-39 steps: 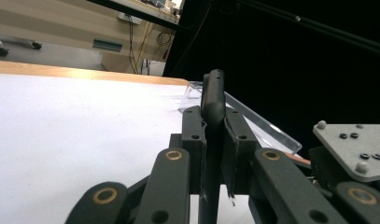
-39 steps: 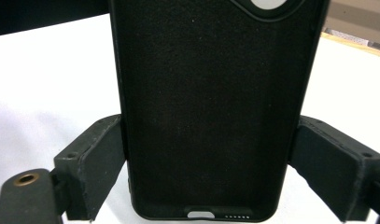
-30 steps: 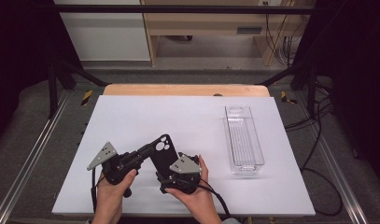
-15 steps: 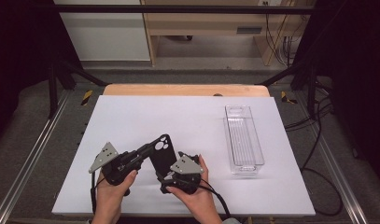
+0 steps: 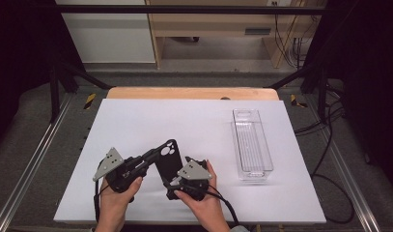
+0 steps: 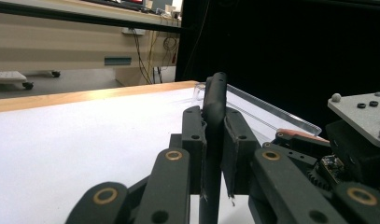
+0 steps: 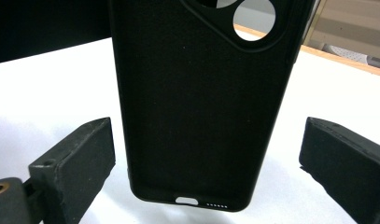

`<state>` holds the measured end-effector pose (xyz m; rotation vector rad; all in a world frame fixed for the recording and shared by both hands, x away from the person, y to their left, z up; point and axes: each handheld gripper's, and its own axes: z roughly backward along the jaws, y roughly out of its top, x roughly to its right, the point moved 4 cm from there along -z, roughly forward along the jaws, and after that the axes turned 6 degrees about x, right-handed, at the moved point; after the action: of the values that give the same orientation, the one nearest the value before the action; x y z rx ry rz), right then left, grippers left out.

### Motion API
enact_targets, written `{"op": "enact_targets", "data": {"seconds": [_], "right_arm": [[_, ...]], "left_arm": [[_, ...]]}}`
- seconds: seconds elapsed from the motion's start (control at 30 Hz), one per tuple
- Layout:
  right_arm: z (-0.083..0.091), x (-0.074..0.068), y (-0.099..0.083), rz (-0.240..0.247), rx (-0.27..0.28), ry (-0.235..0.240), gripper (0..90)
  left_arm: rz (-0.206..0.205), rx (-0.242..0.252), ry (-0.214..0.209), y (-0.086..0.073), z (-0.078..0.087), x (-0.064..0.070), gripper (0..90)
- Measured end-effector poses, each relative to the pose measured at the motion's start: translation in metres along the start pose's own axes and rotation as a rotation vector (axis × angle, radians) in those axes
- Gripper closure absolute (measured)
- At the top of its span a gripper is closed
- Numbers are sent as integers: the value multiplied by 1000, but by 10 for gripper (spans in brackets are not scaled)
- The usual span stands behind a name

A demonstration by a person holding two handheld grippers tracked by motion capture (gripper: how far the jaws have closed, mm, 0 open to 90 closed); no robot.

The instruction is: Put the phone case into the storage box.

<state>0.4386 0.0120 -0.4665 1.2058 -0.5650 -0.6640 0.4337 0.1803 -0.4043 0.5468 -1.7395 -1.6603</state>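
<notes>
Phone case (image 5: 167, 160), black with round camera cutouts, held above the white surface (image 5: 136, 125) near its front edge, between the two hands. Left claw (image 6: 214, 135): jaws pressed onto the case's thin edge from both sides, gripping it; the case stands edge-on between them. Right claw (image 7: 204, 172): jaws spread wide, one on either side of the case's lower end, apart from it. Far right: clear plastic tray (image 5: 252, 141) lying on the surface, well apart from both claws.
</notes>
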Motion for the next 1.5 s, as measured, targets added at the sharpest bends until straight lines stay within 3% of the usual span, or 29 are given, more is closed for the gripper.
{"op": "enact_targets", "data": {"seconds": [0.37, 0.53, 0.77, 1.13, 1.5], "right_arm": [[2, 2, 2, 17, 14, -18, 72], [2, 4, 4, 10, 47, -63, 89], [2, 7, 7, 7, 75, -91, 96], [9, 5, 15, -30, 105, -46, 36], [11, 3, 20, -29, 125, -72, 32]], "left_arm": [[-37, 13, 11, 3, 1, 1, 810], [-51, 20, 18, 3, 3, 1, 810], [-64, 26, 21, 4, 3, 2, 810], [-91, 37, 11, 5, 1, 9, 810], [-105, 40, -4, 3, -1, 16, 810]]}}
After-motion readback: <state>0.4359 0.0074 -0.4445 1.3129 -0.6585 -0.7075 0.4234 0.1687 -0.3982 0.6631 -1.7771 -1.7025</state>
